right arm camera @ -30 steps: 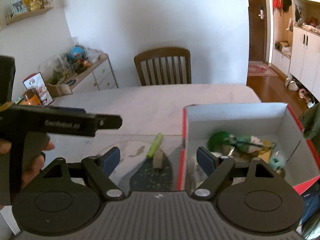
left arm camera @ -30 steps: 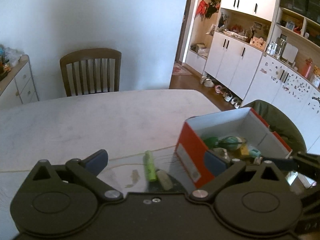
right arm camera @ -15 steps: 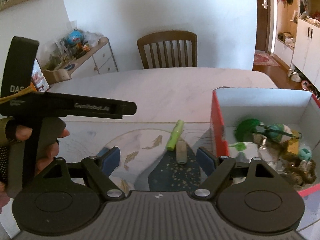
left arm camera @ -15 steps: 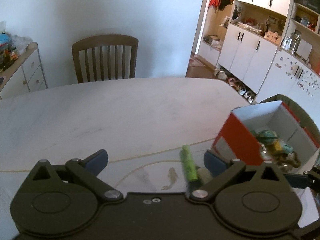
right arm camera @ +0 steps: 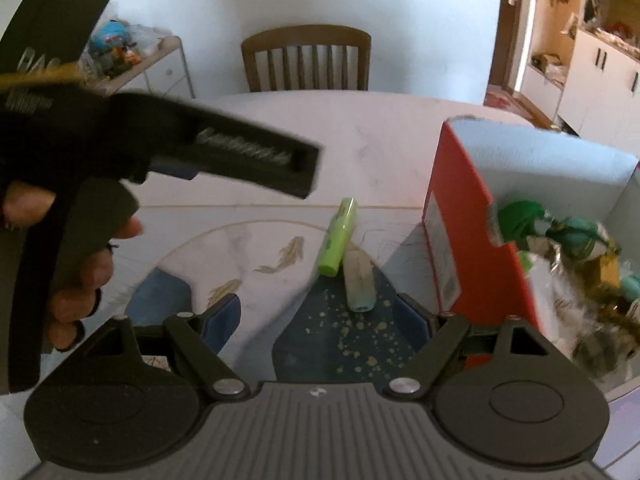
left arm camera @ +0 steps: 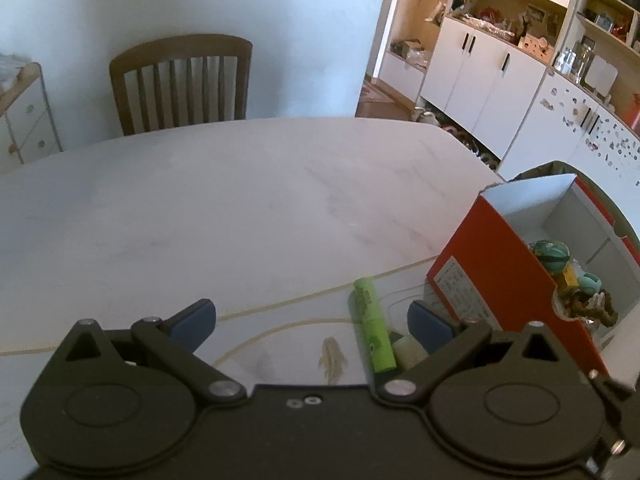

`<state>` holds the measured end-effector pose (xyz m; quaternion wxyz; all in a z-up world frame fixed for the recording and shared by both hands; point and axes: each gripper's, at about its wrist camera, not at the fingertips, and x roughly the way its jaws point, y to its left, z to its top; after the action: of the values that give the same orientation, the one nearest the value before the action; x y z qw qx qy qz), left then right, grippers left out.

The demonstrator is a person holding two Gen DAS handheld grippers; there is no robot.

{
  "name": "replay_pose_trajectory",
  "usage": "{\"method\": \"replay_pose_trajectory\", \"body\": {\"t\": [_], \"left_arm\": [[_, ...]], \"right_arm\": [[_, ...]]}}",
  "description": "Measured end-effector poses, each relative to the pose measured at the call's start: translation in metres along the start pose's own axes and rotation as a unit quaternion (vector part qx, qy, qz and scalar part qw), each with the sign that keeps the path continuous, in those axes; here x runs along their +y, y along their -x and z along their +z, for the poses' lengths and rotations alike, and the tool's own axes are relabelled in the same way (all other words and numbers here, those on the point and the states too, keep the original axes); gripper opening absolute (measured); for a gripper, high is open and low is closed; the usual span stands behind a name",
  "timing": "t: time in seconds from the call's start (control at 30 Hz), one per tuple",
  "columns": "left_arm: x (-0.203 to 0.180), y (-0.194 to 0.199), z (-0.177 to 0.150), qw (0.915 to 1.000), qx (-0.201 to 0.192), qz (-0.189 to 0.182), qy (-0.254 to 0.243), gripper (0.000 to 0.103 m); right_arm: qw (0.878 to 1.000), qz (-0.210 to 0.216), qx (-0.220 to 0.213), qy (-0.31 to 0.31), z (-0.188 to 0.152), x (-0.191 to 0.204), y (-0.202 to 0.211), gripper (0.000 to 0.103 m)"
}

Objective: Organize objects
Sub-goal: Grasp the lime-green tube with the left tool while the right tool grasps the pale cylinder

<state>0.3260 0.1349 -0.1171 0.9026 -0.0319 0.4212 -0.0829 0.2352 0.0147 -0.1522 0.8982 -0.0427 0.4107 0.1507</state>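
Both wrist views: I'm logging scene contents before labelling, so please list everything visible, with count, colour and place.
green tube: 1, lime green, lying on the table left of the box
pale tube: 1, cream with bluish end, beside the green tube
box: 1, red outside, white inside, open, on the table's right
items in box: several, green, teal, yellow, jumbled; count unclear
table: 1, white marble with fish-pattern mat
chair: 1, brown wood, behind the table
cabinets: white, right wall
drawer unit: 1, white, cluttered top, left
left gripper: open, empty
right gripper: open, empty
hand: 1, holding the left gripper's handle
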Motion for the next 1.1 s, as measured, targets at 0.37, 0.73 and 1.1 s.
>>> {"method": "replay_pose_trajectory", "body": {"t": [0.37, 0.73, 1.1], "left_arm": [[-0.018, -0.049, 0.008, 0.9991, 0.043, -0.001, 0.000, 0.100], [-0.024, -0.076, 0.004, 0.9964, 0.083, -0.018, -0.003, 0.075], [-0.029, -0.077, 0.001, 0.9958, 0.082, -0.036, -0.021, 0.022]], "right_arm": [[0.996, -0.077, -0.009, -0.047, -0.005, 0.000, -0.036, 0.077], [0.995, -0.069, -0.004, -0.066, -0.007, -0.015, -0.053, 0.058], [0.995, -0.062, -0.012, -0.073, -0.004, -0.026, -0.056, 0.040]]}}
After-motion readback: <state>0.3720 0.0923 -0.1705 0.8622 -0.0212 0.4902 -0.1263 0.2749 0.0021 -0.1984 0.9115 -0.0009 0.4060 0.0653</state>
